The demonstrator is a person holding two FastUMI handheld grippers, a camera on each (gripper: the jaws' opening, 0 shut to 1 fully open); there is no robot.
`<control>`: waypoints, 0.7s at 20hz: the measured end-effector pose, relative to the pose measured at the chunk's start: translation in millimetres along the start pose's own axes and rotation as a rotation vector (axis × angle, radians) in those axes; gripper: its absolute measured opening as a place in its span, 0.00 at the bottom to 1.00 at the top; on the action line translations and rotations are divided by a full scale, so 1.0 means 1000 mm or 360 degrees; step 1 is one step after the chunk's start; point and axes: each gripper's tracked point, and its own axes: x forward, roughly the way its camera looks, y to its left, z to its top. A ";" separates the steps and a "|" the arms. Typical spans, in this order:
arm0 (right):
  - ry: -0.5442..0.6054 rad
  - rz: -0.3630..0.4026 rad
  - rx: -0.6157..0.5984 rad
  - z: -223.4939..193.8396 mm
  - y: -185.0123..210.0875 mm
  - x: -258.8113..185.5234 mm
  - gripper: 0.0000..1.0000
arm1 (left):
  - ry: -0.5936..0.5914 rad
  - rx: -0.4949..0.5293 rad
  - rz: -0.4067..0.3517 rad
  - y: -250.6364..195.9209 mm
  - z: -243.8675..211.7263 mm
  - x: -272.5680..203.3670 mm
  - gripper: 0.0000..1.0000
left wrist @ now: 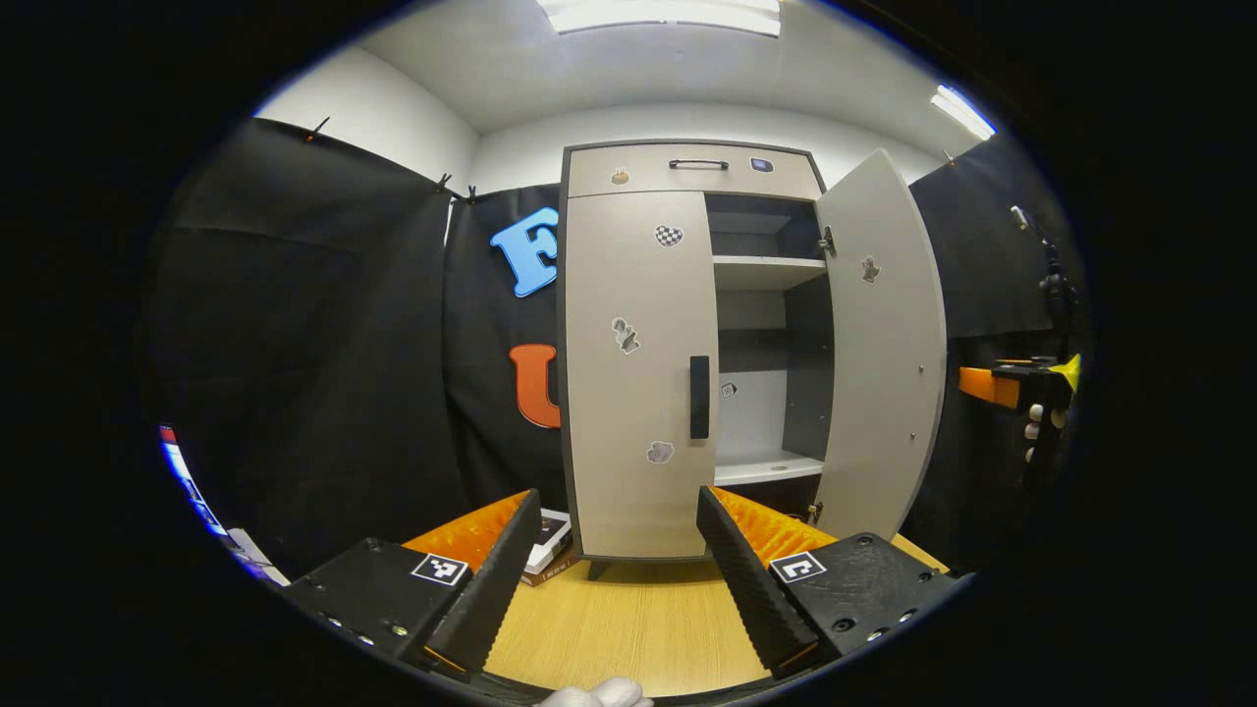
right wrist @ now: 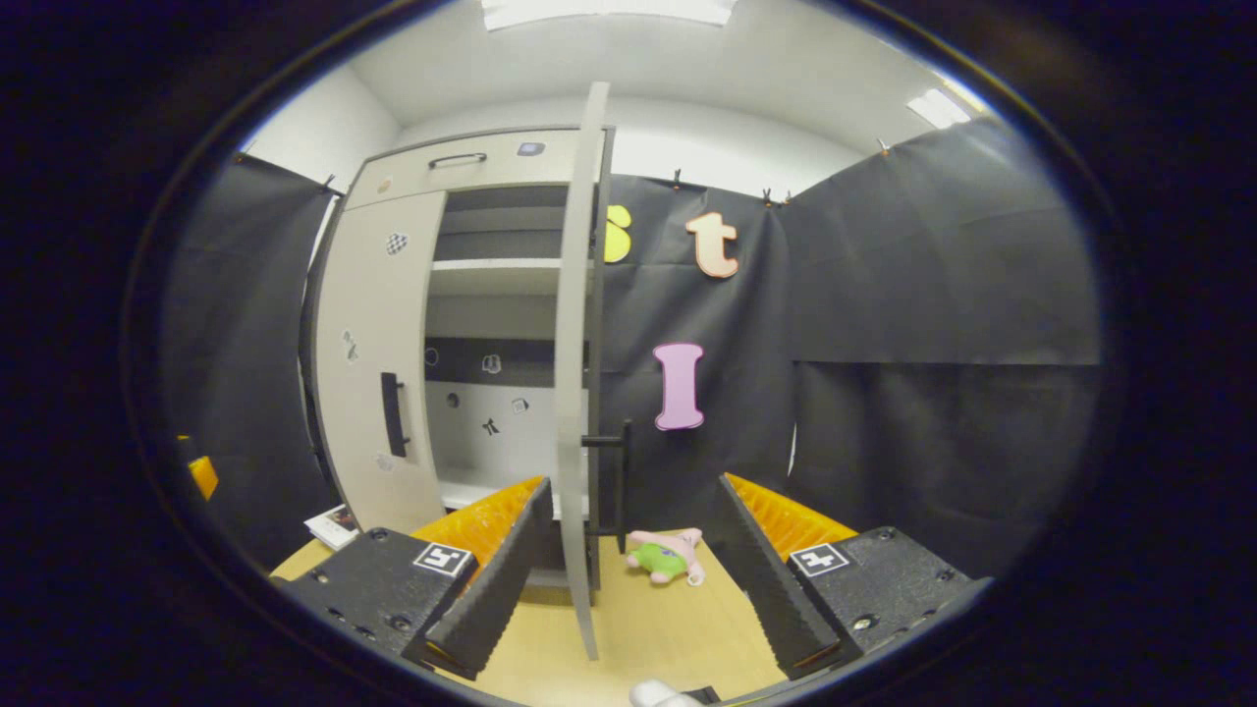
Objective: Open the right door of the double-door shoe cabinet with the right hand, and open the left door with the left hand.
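Grey-beige cabinet [left wrist: 687, 157] stands on the wooden tabletop [left wrist: 638, 619]. Working left to right in the left gripper view: left door [left wrist: 638, 373] shut, flush with the frame; its dark handle [left wrist: 699, 397] sits at the door's inner edge, long axis vertical. Right door [left wrist: 881, 344] already swung out, shelves exposed behind it.

Your left gripper [left wrist: 614, 579] has its fingers spread wide, holding nothing. The handle lies straight ahead and above the gap, a touch toward the right finger, well apart from the tips. Judgement: a forward reach with a slight lift brings the fingers either side of the bar; since it runs vertical, they should close across it horizontally.

In the right gripper view, your right gripper [right wrist: 638, 579] is likewise spread and empty, the open door's edge and handle [right wrist: 619, 481] between its fingers but farther off. A small plush toy [right wrist: 666, 556] lies on the table beside that door.

Left hand is the nearer one for the remaining door.
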 end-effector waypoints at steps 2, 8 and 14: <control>0.0013 0.0048 0.0027 -0.010 0.025 -0.018 1.00 | 0.0010 -0.0001 -0.0021 0.004 -0.004 0.009 0.95; 0.0073 0.0165 0.0070 -0.035 0.074 -0.043 1.00 | 0.0016 0.0007 -0.0060 0.004 -0.014 0.063 0.96; 0.0099 0.0211 0.0065 -0.035 0.080 -0.036 1.00 | -0.0035 0.0026 -0.0078 -0.025 -0.003 0.130 0.96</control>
